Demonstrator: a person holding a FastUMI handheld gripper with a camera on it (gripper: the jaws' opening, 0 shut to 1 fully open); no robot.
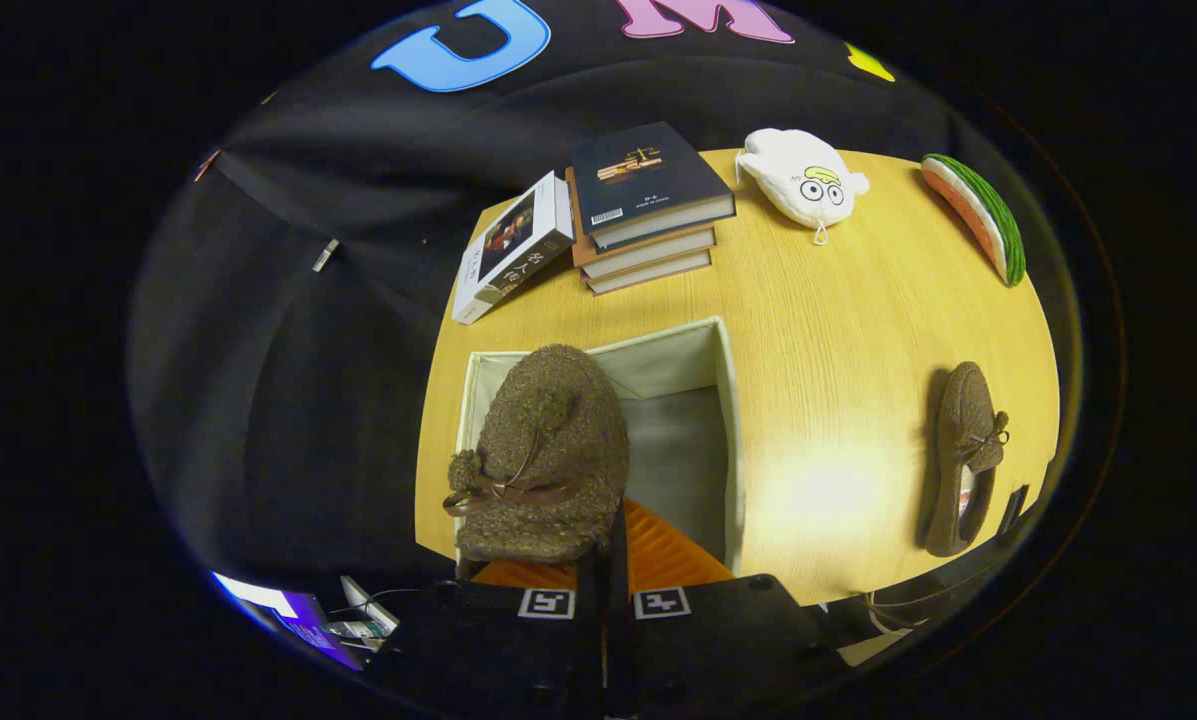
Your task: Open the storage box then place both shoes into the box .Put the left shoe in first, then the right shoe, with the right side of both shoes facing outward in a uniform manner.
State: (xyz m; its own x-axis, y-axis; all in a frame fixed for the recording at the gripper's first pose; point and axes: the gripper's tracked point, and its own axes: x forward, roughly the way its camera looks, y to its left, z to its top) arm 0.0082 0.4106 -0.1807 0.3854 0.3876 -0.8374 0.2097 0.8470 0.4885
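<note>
above the open white cloth box (728,430) on the yellow wooden table (838,330), the gripper (598,560) pinches 1 fuzzy brown shoe with a ribbon bow (548,450) tight. another fuzzy brown shoe (963,455) lies well apart.

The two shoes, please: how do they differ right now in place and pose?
The held shoe is pinched by the gripper above the open box, toe pointing away; the other shoe lies on the table, right of the box, untouched. The held one looms larger, being nearer. Both are brown, fuzzy, with a bow.
</note>
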